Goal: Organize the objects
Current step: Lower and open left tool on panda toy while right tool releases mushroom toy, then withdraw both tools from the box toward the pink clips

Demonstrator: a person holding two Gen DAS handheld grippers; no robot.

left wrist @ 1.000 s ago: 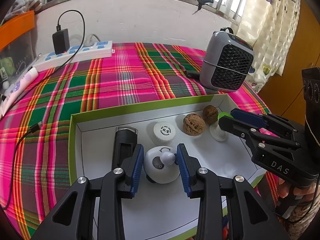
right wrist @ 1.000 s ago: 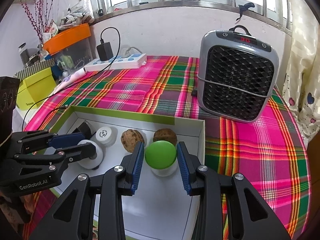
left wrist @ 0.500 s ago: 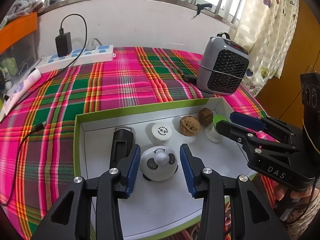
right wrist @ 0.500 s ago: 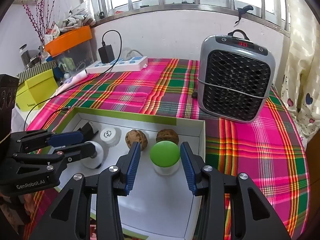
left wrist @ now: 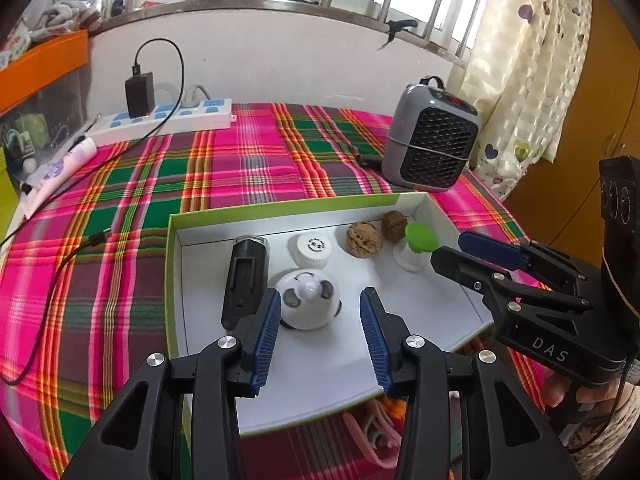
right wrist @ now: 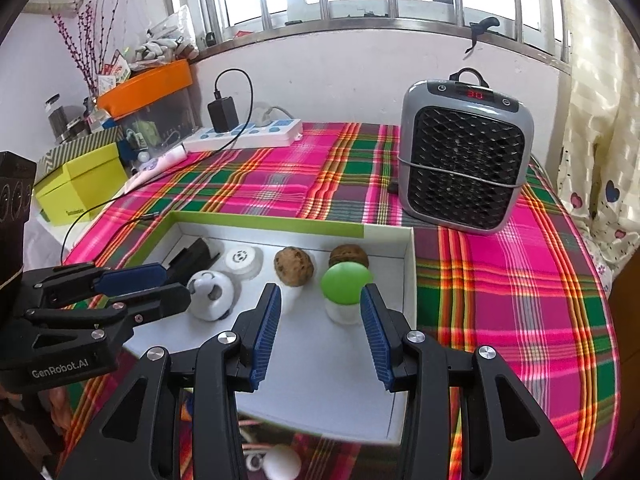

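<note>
Both claws stand open over a green-rimmed box [left wrist: 280, 210] on the plaid desk [left wrist: 248, 160]. The left claw [left wrist: 318, 322] has its pads either side of a white panda toy [left wrist: 310, 304], not touching it; the right claw [right wrist: 320, 318] hangs just short of a green-capped bottle [right wrist: 346, 284]. Two walnuts [right wrist: 294, 267], a white cap [right wrist: 242, 260] and a black case [left wrist: 246, 276] lie along the far wall. Only the right view shows the heater's [right wrist: 464, 156] red display and a yellow box [right wrist: 80, 184] — the left view shows the case's full length.

Woven plaid tablecloth [left wrist: 248, 168]; matt cardboard tray [left wrist: 280, 210]; rough-shelled walnuts [left wrist: 363, 239]; glossy plastic heater [right wrist: 464, 156].
</note>
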